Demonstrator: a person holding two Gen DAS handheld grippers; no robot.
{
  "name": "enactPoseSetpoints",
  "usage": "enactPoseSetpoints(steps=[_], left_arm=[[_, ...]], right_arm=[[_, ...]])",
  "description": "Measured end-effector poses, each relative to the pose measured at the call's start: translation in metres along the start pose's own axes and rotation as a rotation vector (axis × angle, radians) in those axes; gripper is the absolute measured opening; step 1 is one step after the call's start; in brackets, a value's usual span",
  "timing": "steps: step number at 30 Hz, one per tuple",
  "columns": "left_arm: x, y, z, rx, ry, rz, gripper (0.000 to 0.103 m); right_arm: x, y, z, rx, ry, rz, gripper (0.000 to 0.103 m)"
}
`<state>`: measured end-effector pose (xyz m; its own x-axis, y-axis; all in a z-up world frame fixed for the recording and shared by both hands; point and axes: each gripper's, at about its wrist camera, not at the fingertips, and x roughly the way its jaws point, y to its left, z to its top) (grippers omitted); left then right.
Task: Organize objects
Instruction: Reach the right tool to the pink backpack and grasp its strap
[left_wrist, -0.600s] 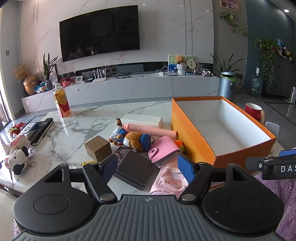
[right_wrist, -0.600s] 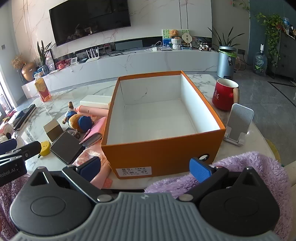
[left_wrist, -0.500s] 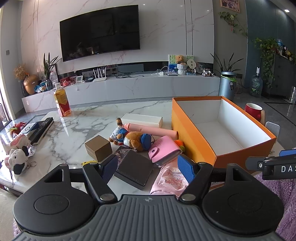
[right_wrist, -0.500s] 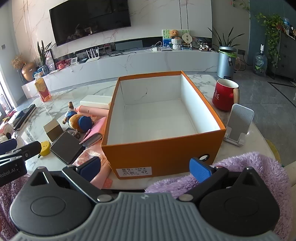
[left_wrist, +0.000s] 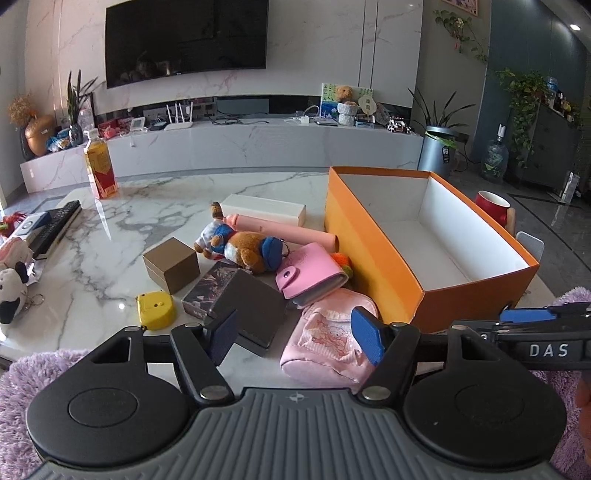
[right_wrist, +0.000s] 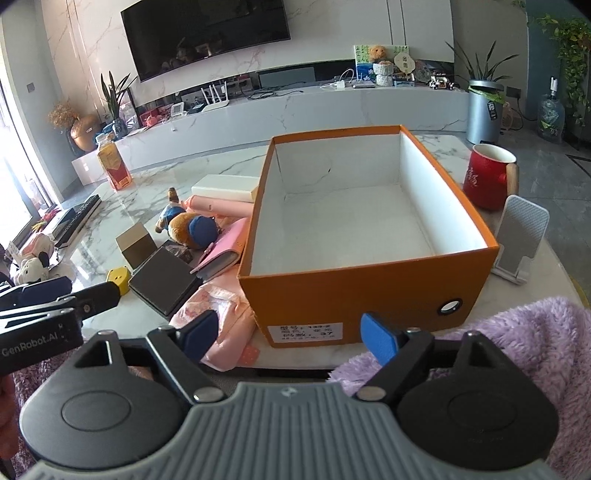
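Shifted since half a second back: both wrist views, slightly nearer the marble table (left_wrist: 110, 240); table items where they were.

Left gripper (left_wrist: 293, 338): fingers wide apart, holding nothing, low above the near table edge, over one dark flat box (left_wrist: 251, 306) and one pink printed pouch (left_wrist: 328, 332). Right gripper (right_wrist: 290, 336): fingers likewise spread, gripping nothing, facing the labelled near end of the box.

One orange box (right_wrist: 351, 295), lidless, right of the pile; inside, only its white walls and floor on show.

Left of that box, all out on the marble:
- one pink snap wallet (left_wrist: 310, 275), touching the pouch
- one plush dog (left_wrist: 240, 247), lying on its side
- one pink tube (left_wrist: 280, 229) behind the dog
- one long white box (left_wrist: 264, 212) behind the tube
- one brown cube box (left_wrist: 171, 264)
- one yellow tape measure (left_wrist: 155, 308) near the edge

Right of the orange box: one red mug (right_wrist: 484, 177), one white phone stand (right_wrist: 521, 229). Far left: one juice bottle (left_wrist: 99, 166), upright.
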<state>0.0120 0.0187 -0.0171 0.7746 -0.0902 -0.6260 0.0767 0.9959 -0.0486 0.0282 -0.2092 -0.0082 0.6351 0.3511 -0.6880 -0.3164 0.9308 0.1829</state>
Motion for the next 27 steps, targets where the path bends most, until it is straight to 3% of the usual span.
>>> enactPoseSetpoints(steps=[4,8,13,21,27], left_arm=[[0.015,0.001,-0.002,0.016,0.041,-0.045,0.061],[0.034,0.001,-0.004,0.031,0.095,-0.075,0.040],[0.058,0.000,-0.008,0.064,0.153,-0.092,0.032],[0.088,0.006,-0.011,0.059,0.244,-0.087,0.031],[0.097,0.012,-0.013,0.044,0.291,-0.111,0.028]], right_arm=[[0.020,0.005,-0.001,0.005,0.059,0.059,0.057],[0.044,0.009,0.000,0.034,0.106,0.117,0.051],[0.071,0.010,0.003,0.088,0.151,0.164,0.039],[0.115,0.002,0.000,0.214,0.243,0.218,0.039],[0.140,-0.004,-0.005,0.313,0.282,0.241,0.046]])
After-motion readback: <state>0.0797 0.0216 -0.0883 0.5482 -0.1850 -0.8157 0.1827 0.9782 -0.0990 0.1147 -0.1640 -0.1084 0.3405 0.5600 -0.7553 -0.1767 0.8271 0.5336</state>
